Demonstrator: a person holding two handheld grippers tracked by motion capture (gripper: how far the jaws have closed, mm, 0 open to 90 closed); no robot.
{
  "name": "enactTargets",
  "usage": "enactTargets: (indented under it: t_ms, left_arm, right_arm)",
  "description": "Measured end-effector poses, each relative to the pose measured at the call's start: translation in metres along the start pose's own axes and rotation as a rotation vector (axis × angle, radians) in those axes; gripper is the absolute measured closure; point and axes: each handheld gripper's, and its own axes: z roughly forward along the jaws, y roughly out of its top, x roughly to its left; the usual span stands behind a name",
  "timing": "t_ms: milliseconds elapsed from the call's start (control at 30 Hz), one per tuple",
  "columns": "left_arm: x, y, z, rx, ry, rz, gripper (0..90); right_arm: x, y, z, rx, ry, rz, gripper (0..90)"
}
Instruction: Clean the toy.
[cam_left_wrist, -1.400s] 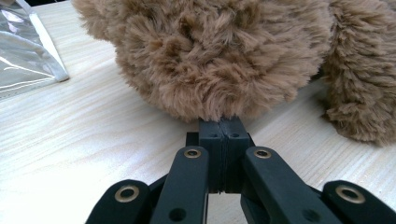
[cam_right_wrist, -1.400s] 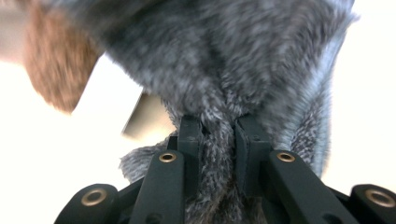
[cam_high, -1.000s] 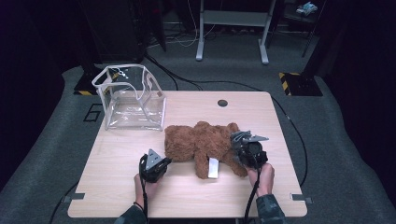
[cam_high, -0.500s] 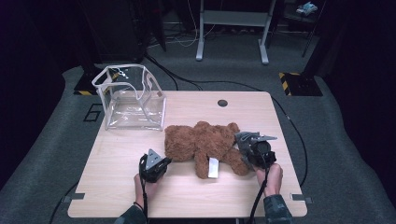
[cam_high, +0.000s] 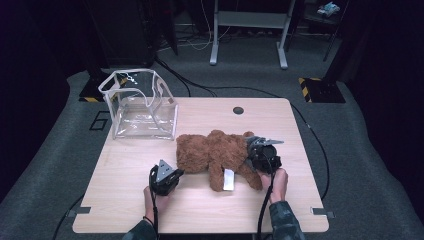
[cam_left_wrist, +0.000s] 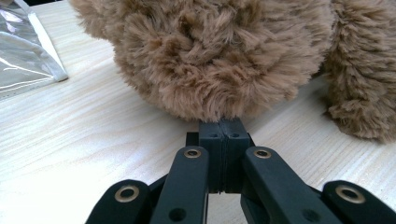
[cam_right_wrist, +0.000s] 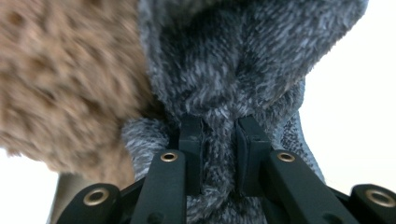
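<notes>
A brown plush teddy bear lies across the middle of the wooden table, with a white tag at its near side. My left gripper is shut at the bear's left end. In the left gripper view its closed tips just touch the brown fur, with nothing seen between them. My right gripper is at the bear's right end. In the right gripper view it pinches a fold of grey plush next to brown fur.
A clear plastic bag with white trim stands open at the table's far left; its edge shows in the left gripper view. A round grommet hole sits near the far edge. Cables and a metal stand lie on the floor behind.
My right gripper and hand drifted slightly right half a second ago, then came back left against the bear. The left gripper and the bear have stayed put.
</notes>
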Motion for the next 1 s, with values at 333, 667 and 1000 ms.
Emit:
enactTargets:
  t_ms: [333, 667, 1000]
  left_arm:
    - [0.000, 0.000, 0.000, 0.000, 0.003, -0.004, 89.7]
    - [0.000, 0.000, 0.001, 0.003, 0.006, -0.003, 89.7]
    - [0.000, 0.000, 0.001, -0.009, 0.008, -0.012, 89.7]
  right_arm:
    - [-0.018, -0.016, -0.004, 0.075, -0.106, -0.042, 75.7]
    - [0.006, 0.023, -0.038, -0.120, 0.044, -0.034, 75.6]
    - [-0.008, 0.005, 0.000, 0.017, -0.012, 0.016, 76.1]
